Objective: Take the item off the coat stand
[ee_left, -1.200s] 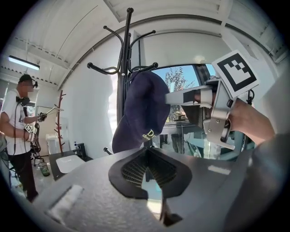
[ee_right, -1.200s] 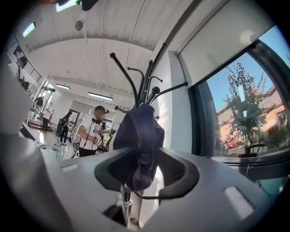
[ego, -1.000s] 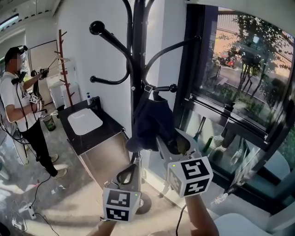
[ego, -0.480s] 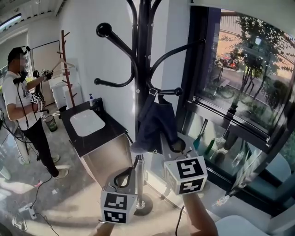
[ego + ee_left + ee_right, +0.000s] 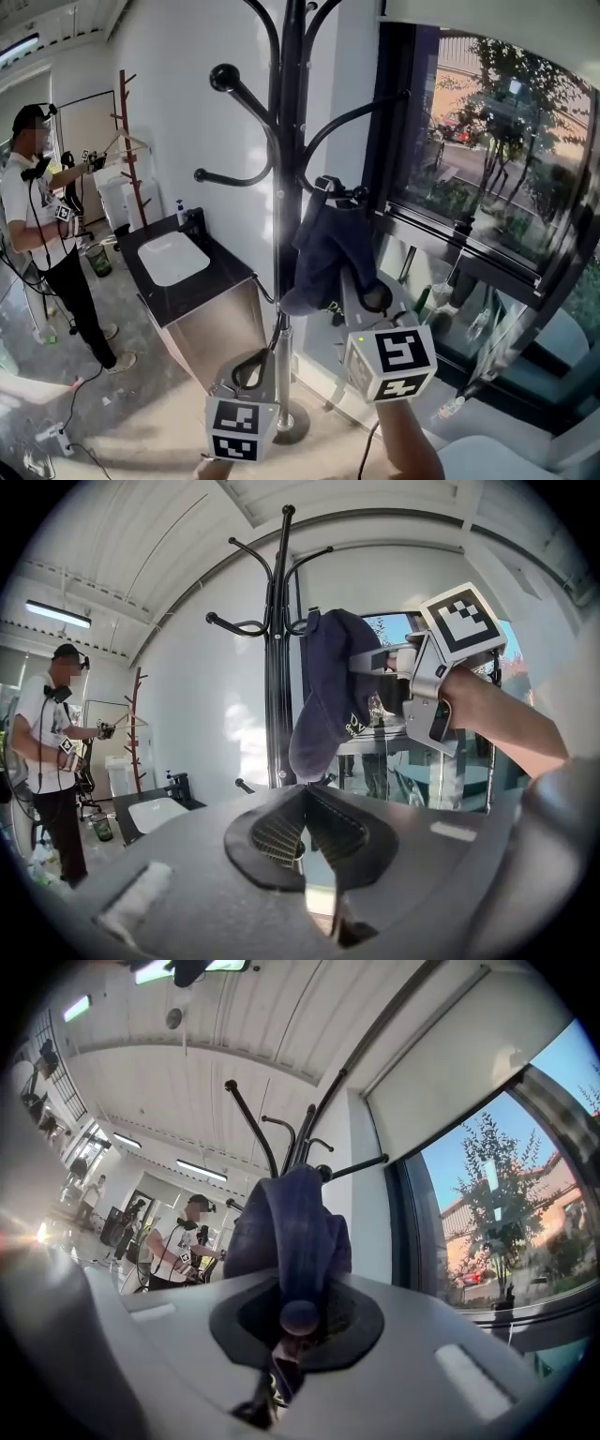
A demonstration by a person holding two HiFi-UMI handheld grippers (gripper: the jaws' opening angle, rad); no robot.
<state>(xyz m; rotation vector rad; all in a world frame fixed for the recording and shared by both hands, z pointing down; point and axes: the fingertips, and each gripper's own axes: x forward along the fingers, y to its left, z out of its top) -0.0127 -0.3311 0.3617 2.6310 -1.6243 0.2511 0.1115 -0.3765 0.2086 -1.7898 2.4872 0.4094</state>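
A dark navy cap point(image 5: 323, 248) hangs from a lower hook of the black coat stand point(image 5: 286, 187), in front of the window. My right gripper point(image 5: 364, 298) reaches up from below, and its jaws are closing on the cap's fabric. In the right gripper view the cap point(image 5: 291, 1232) is pinched between the pads of the right gripper point(image 5: 298, 1316). My left gripper point(image 5: 255, 361) sits low beside the stand's pole. Seen in its own view, the left gripper point(image 5: 303, 794) is shut and holds nothing, with the cap point(image 5: 328, 686) above it.
A person point(image 5: 42, 216) with grippers stands at the far left near a wooden rack point(image 5: 131, 141). A black counter point(image 5: 202, 286) with a white basin is behind the stand. A large window point(image 5: 487, 169) fills the right side. The stand's round base point(image 5: 291, 422) rests on the floor.
The right gripper's jaws have closed on the cap, which now sits bunched a little higher near the hook's tip. The left gripper has stayed low by the pole.
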